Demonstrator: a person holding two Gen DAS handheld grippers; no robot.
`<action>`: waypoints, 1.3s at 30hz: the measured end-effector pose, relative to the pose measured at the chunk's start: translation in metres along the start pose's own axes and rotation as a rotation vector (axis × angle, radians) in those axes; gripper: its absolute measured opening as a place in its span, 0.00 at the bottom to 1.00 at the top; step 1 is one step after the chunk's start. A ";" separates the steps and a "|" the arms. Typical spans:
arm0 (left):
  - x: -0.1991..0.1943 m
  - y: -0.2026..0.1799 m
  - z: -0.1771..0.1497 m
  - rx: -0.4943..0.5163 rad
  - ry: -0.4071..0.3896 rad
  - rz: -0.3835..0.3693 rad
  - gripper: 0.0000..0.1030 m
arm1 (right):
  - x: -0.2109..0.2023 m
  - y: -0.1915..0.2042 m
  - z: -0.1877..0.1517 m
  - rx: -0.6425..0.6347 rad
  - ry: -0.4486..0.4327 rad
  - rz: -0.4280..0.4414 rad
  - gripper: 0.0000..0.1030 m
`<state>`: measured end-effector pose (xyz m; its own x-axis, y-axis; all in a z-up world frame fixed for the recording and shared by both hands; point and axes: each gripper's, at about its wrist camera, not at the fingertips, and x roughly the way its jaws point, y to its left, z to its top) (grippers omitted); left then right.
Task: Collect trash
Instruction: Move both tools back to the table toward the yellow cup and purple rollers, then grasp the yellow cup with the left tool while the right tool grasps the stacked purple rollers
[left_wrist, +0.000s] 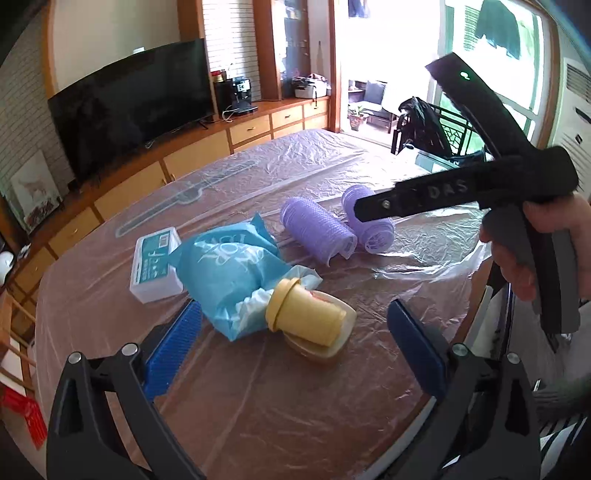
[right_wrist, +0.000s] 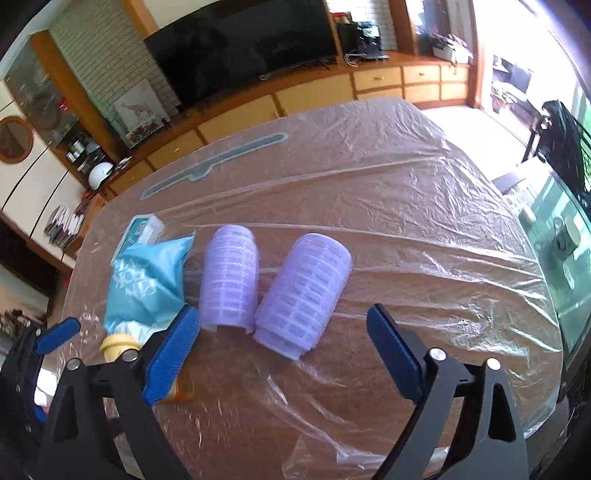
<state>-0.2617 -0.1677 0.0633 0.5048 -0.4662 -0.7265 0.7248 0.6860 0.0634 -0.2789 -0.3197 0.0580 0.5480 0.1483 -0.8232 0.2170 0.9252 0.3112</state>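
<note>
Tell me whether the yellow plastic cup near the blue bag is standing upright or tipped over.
Tipped over. The yellow plastic cup lies on its side across a tan lid-like piece, its rimmed end against the blue plastic bag.

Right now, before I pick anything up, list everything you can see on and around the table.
hair rollers: two, purple, lying side by side at mid-table.
plastic bag: one, light blue with white print, crumpled, left of the rollers.
yellow container: one, on its side, at the bag's mouth, resting on a tan lid or dish.
flat pack: one, white with a teal label, behind the bag.
plastic sheet: one, clear, wrinkled, covering the table.
television: one, black, on the wooden cabinets beyond the table.
left tool: blue pads, open, over the yellow container.
right tool: blue pads, open, just short of the rollers.
</note>
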 end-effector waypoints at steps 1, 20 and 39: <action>0.003 0.001 0.001 0.011 0.008 -0.011 0.90 | 0.003 -0.002 0.001 0.023 0.010 0.006 0.81; 0.021 -0.005 0.002 0.101 0.052 -0.089 0.48 | 0.028 -0.004 0.012 0.082 0.047 -0.020 0.43; -0.004 0.003 0.003 -0.014 -0.007 -0.066 0.48 | 0.007 -0.020 0.002 0.089 0.018 0.069 0.42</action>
<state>-0.2601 -0.1658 0.0683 0.4597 -0.5145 -0.7239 0.7500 0.6614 0.0061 -0.2774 -0.3376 0.0468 0.5495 0.2176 -0.8067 0.2510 0.8779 0.4078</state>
